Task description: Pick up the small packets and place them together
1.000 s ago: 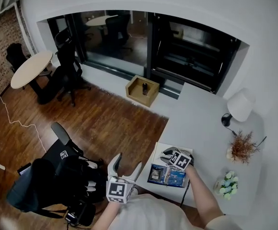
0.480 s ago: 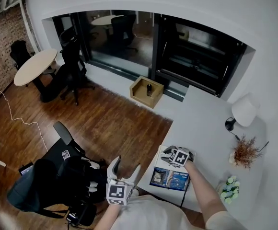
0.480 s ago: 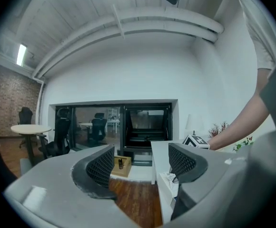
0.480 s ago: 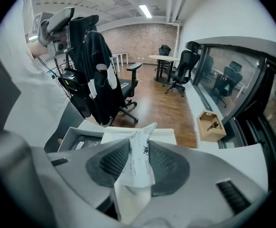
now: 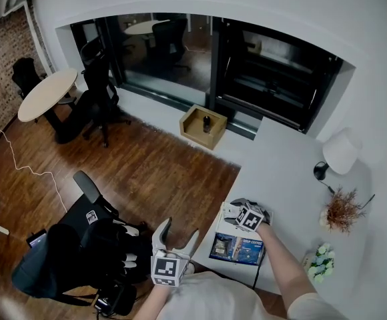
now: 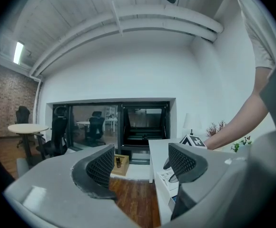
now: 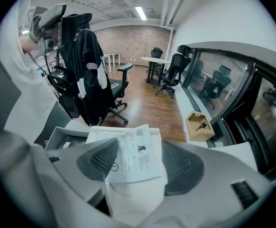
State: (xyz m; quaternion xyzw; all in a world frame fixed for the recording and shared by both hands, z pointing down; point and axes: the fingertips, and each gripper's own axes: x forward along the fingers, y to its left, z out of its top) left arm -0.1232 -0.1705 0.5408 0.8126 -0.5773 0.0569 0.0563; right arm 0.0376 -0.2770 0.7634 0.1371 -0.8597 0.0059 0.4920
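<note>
Right tongs (image 7: 139, 164): the jaws are opening, with a white packet (image 7: 134, 196) lying between them. The left pad overlaps the packet's edge and the right pad sits just beside it, so there is no firm pinch.
Left tongs (image 6: 142, 161): the jaws are partly apart with nothing between them. They are held off the desk (image 5: 283, 172), over the wooden floor (image 5: 157, 169) and near its corner.
Packet, look: small, flat and plain white. On top is a paper label (image 7: 134, 152) with black text, a small clock-like mark and a square code near the far edge.
Packet, place: at the near left corner of the desk under the right tongs, its far end reaching past the jaw tips.
Neighbour: a blue carton (image 5: 239, 249) lies flat on the desk just beside that spot, on the person's side.
</note>
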